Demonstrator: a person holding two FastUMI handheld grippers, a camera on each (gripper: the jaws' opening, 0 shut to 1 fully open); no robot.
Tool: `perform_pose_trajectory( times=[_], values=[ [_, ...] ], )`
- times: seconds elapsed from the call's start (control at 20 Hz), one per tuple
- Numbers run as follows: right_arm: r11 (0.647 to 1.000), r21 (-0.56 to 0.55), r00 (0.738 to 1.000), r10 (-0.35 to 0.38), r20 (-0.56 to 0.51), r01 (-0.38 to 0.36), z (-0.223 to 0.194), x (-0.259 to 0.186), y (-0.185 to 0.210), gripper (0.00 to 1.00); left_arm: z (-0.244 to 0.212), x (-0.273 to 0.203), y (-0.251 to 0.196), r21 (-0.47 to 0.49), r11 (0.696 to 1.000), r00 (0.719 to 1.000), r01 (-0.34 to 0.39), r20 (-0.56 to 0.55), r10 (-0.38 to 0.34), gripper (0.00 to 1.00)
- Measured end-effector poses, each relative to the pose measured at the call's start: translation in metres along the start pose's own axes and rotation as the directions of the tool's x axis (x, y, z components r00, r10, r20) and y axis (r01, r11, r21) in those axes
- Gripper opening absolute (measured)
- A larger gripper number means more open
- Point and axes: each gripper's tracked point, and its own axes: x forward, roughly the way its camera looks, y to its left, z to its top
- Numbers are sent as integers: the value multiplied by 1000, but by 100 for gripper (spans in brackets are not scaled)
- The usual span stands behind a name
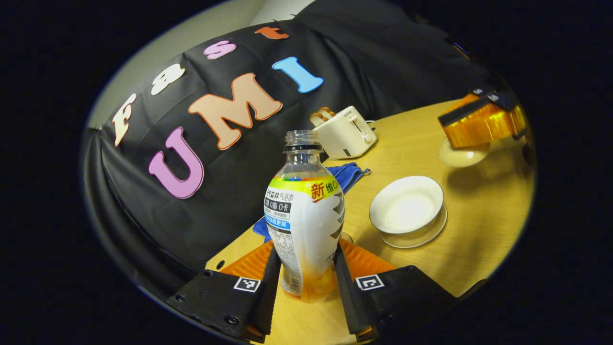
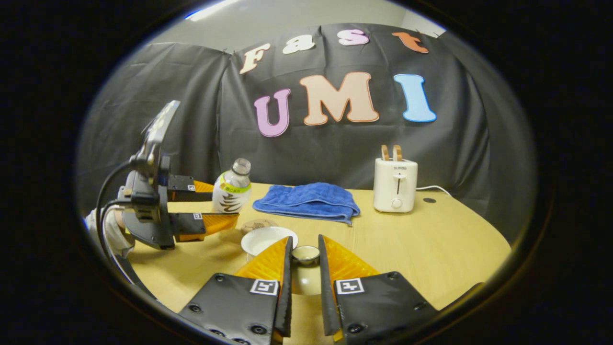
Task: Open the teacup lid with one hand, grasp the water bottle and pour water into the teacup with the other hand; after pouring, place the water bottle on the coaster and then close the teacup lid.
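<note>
Between the left gripper's (image 1: 306, 268) fingers stands the water bottle (image 1: 304, 225), upright, uncapped, both fingers pressing its lower body. Ahead and to its right sits the open teacup (image 1: 407, 207) on its saucer, near, with bare table (image 1: 479, 211) around it. Farther right, the right gripper (image 2: 305, 258) holds the lid (image 2: 305, 254) clamped, lifted beside the cup.

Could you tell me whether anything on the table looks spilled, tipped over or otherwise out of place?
Nothing stands out: the water bottle is upright, the teacup sits squarely on its saucer, and the table looks dry.
</note>
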Motion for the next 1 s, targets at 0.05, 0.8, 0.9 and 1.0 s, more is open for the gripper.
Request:
perform_pose_trajectory(
  times=[0.05,0.8,0.9,1.0],
  values=[
    [1000,-3,1000,1,-2,-1,0,1,1,29,1,4,1,-53,999,1000,3,11,-2,57],
    [1000,26,1000,-1,-24,2,-1,11,-2,29,9,57,28,-538,843,987,-13,126,96,57],
    [999,37,1000,0,-26,1,-2,13,-3,29,13,62,27,-533,846,988,-11,125,91,57],
    [999,41,1000,0,-29,1,-2,14,-3,29,13,65,23,-538,843,989,-3,124,82,57]
  ],
)
